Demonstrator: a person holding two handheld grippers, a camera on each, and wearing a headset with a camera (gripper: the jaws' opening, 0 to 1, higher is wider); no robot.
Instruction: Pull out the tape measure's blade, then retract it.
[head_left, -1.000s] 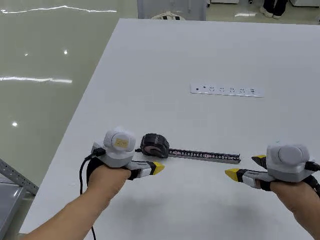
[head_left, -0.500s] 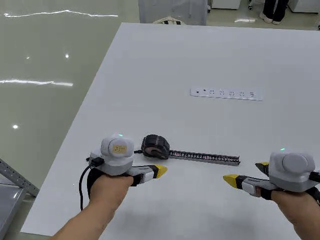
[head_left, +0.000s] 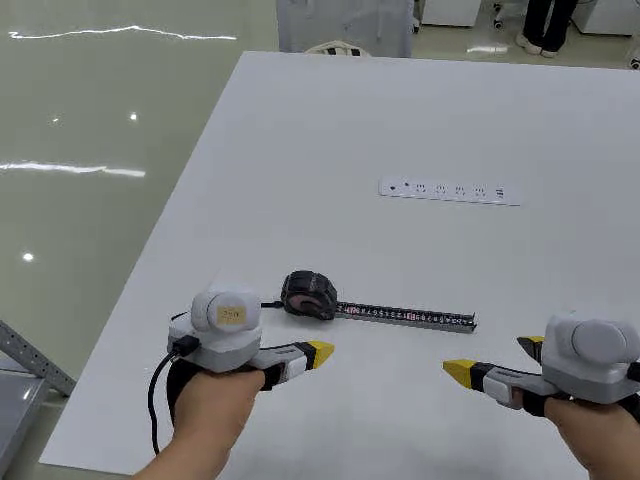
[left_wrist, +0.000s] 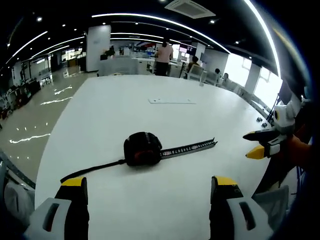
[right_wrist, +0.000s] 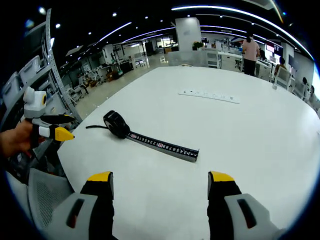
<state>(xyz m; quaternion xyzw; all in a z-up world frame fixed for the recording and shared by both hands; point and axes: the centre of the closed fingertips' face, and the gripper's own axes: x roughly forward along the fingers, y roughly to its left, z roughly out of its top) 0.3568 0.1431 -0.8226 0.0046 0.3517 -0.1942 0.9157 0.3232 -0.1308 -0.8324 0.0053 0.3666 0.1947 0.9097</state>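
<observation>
Both agape: left gripper (left_wrist: 150, 182), right gripper (right_wrist: 160, 176); tape measure (head_left: 308, 294) blade (head_left: 405, 317) numerals seemingly blurred.

Head view high, down onto table (head_left: 300, 130); gripper views low, close, inward across the shared tape measure (left_wrist: 142, 149).

Open-plan office hall: white worktable (head_left: 300, 150), ceiling strip lights (left_wrist: 150, 16), glossy floor (head_left: 100, 100)
</observation>
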